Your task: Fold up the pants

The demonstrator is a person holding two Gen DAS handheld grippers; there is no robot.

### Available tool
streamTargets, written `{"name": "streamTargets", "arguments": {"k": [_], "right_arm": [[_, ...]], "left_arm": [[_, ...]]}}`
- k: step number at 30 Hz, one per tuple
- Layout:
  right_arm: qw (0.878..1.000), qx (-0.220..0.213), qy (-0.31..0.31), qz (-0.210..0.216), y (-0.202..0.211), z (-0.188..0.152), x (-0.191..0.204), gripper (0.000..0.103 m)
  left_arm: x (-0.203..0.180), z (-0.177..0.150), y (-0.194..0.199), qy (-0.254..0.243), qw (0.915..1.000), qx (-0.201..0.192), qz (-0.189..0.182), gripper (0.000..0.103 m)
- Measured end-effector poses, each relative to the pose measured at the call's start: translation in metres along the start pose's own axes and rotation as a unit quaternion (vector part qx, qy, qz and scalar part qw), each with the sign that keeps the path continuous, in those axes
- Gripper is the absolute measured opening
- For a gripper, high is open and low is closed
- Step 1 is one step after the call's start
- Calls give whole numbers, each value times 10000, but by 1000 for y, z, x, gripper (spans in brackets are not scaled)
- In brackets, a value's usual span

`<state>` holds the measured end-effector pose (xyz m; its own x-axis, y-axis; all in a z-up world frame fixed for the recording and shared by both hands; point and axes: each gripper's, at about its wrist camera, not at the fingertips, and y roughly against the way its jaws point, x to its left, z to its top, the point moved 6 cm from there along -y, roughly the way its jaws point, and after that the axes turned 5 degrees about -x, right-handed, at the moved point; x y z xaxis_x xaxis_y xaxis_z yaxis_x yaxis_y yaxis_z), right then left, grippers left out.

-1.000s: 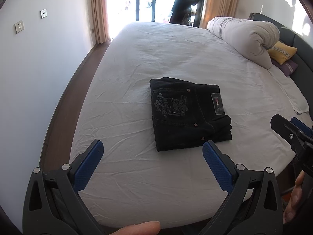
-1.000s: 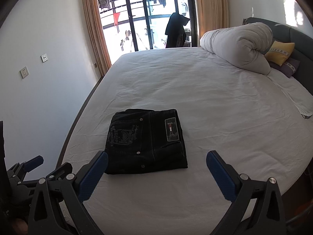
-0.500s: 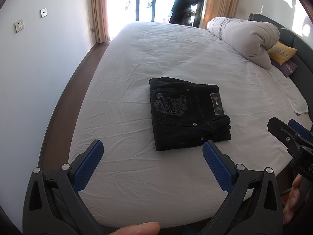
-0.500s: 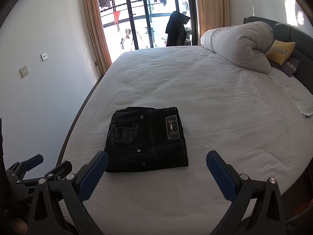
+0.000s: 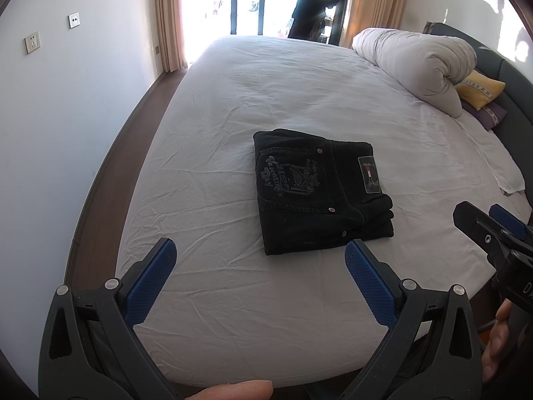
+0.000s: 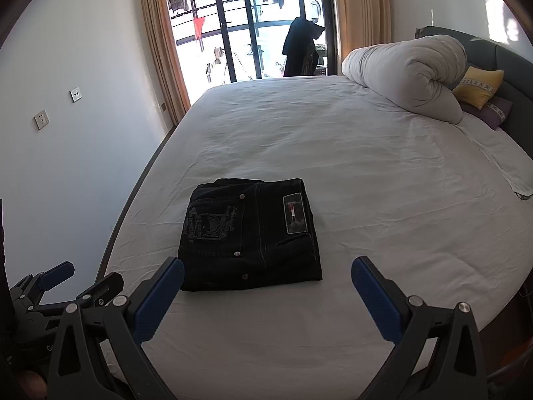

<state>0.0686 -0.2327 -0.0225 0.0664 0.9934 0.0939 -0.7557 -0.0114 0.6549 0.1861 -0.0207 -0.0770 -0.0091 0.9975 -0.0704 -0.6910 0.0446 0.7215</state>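
Black pants [image 5: 319,193] lie folded into a compact rectangle on the white bed sheet [image 5: 266,100], back pocket print and a small label facing up. In the right wrist view the same pants [image 6: 250,236] sit just beyond the fingers, slightly left of centre. My left gripper [image 5: 258,255] is open, held above the bed's near edge, short of the pants and touching nothing. My right gripper [image 6: 266,271] is open too and empty. The right gripper [image 5: 493,230] shows at the right edge of the left wrist view; the left gripper [image 6: 80,280] shows at the lower left of the right wrist view.
A rolled white duvet [image 5: 419,63] lies at the bed's far right beside a yellow pillow [image 5: 479,91] and a purple one [image 5: 489,115]. A folded white towel [image 5: 499,170] rests near the right edge. The wall [image 5: 66,100] runs along the left; balcony doors [image 6: 253,26] stand beyond the bed.
Both grippers have drifted slightly; the pants sit almost where they were in both views. The jaws stay open and nothing has been taken hold of.
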Motion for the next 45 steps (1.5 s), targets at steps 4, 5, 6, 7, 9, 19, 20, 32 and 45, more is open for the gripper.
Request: {"name": "streamTargets", "arguments": {"k": [4, 5, 6, 7, 9, 19, 20, 32, 45], "right_arm": [[10000, 2, 3, 3, 0, 0, 0, 103], [10000, 2, 4, 2, 0, -1, 0, 103], [10000, 3, 4, 3, 0, -1, 0, 103], [10000, 3, 2, 6, 0, 0, 0, 103], [10000, 6, 3, 4, 0, 0, 0, 103], [10000, 16, 3, 5, -1, -3, 1, 103], [10000, 16, 4, 5, 0, -4, 1, 103], [10000, 21, 4, 10, 0, -1, 0, 103], [10000, 46, 4, 11, 0, -9, 1, 103]], "left_arm": [[1, 1, 0, 3, 10000, -4, 5, 103], [1, 1, 0, 3, 10000, -2, 3, 103], [1, 1, 0, 5, 10000, -2, -2, 103], [1, 1, 0, 2, 10000, -2, -2, 103], [0, 0, 0, 2, 10000, 0, 3, 103], [1, 0, 0, 13, 10000, -2, -2, 103], [1, 0, 0, 13, 10000, 0, -4, 103], [-1, -6, -1, 64, 10000, 38, 8, 103], [-5, -13, -1, 143, 9998, 100, 7, 103]]}}
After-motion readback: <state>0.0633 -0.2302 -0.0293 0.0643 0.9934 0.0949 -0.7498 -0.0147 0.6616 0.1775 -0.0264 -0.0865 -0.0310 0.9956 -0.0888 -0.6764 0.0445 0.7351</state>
